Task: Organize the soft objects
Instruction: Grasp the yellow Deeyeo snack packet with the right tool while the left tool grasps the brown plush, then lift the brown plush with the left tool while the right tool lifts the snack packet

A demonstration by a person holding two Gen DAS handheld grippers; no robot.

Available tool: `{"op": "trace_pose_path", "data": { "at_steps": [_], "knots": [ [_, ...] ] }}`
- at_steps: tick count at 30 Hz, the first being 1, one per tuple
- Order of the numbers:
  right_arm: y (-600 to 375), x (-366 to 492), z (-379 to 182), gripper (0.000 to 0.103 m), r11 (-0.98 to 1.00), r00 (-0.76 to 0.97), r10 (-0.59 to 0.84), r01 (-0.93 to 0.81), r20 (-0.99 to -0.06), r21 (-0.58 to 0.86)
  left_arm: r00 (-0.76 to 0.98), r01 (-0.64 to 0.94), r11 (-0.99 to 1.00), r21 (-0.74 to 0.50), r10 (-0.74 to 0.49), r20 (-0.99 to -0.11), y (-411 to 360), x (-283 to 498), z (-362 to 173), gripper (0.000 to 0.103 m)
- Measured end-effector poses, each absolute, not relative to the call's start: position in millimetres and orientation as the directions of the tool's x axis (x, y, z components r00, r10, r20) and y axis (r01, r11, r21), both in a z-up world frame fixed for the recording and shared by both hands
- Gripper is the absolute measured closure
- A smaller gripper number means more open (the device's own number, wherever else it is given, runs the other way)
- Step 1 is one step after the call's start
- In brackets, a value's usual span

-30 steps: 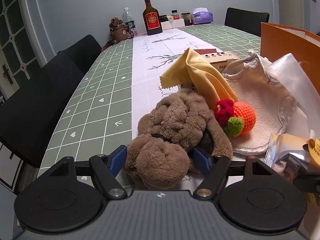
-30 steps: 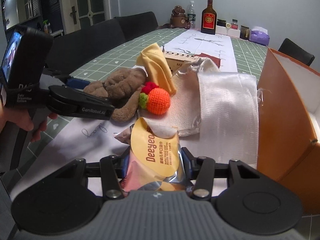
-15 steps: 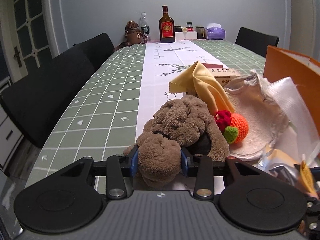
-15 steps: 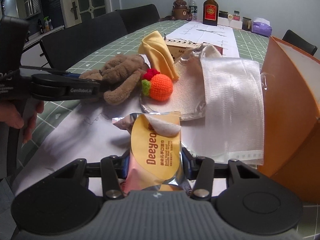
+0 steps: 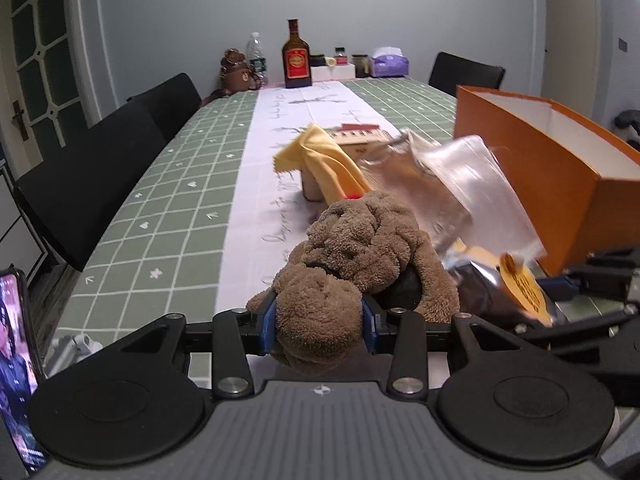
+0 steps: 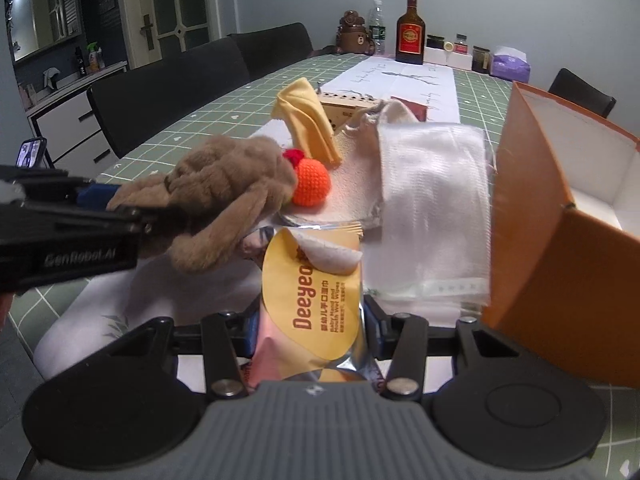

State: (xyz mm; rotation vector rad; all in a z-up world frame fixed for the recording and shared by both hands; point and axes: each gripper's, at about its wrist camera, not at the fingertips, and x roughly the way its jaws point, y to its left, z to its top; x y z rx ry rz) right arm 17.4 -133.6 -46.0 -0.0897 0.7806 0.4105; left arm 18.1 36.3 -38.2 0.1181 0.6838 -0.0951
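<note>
A brown plush dog (image 5: 360, 248) is pinched by its snout in my left gripper (image 5: 318, 320), which is shut on it and holds it raised off the table. In the right wrist view the plush dog (image 6: 224, 188) hangs to the left, its ear over a yellow wet-wipes pack (image 6: 312, 292). My right gripper (image 6: 310, 328) is shut on that pack. An orange crochet fruit (image 6: 310, 184) lies on a beige cloth bag (image 6: 356, 176). A yellow cloth (image 6: 306, 120) and a packed white towel (image 6: 432, 184) lie beside it.
An open orange box (image 6: 560, 200) stands at the right, close to the right gripper. A small wooden box (image 5: 360, 138) sits behind the yellow cloth. A bottle (image 5: 297, 60), jars and a tissue pack stand at the far end. Black chairs (image 5: 92, 184) line the left side.
My left gripper closed on the plush dog's snout, then lifted it and carried it to the right, toward the wipes pack. The right gripper kept its hold on the pack and shifted slightly.
</note>
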Motion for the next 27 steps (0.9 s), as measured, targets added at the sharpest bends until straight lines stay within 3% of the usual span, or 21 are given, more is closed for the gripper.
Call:
{"op": "trace_pose_path", "data": {
  "at_steps": [3, 6, 8, 10, 20, 27],
  "knots": [
    [-139.6, 13.9, -49.3, 0.055, 0.923, 0.635, 0.316, -0.377, -0.705, 0.074, 0.755, 0.145, 0.987, 0.073, -0.063, -0.653, 31.5, 17.0, -45.0, 0.052],
    [-144.4, 11.6, -52.4, 0.055, 0.926, 0.634, 0.315, -0.367, -0.706, 0.084, 0.757, 0.17, 0.982, 0.082, -0.076, -0.65, 28.7, 15.2, -49.2, 0.04],
    [-145.8, 11.0, -53.0, 0.055, 0.927, 0.636, 0.316, -0.366, -0.704, 0.085, 0.773, 0.182, 0.979, 0.089, -0.087, -0.628, 27.8, 13.2, -48.9, 0.022],
    [-146.6, 10.8, -53.8, 0.055, 0.925, 0.636, 0.317, -0.369, -0.704, 0.084, 0.783, 0.196, 0.976, 0.091, -0.1, -0.613, 27.7, 12.2, -48.0, 0.014],
    [-151.5, 9.4, -58.2, 0.051, 0.923, 0.615, 0.321, -0.372, -0.72, 0.095, 0.733, 0.237, 0.971, 0.016, -0.168, -0.659, 43.2, 26.2, -67.8, 0.012],
    [-153.2, 8.8, -54.6, 0.038, 0.926, 0.617, 0.311, -0.367, -0.723, 0.085, 0.726, 0.235, 0.972, -0.002, -0.177, -0.664, 44.0, 28.7, -76.8, 0.013]
  ]
}}
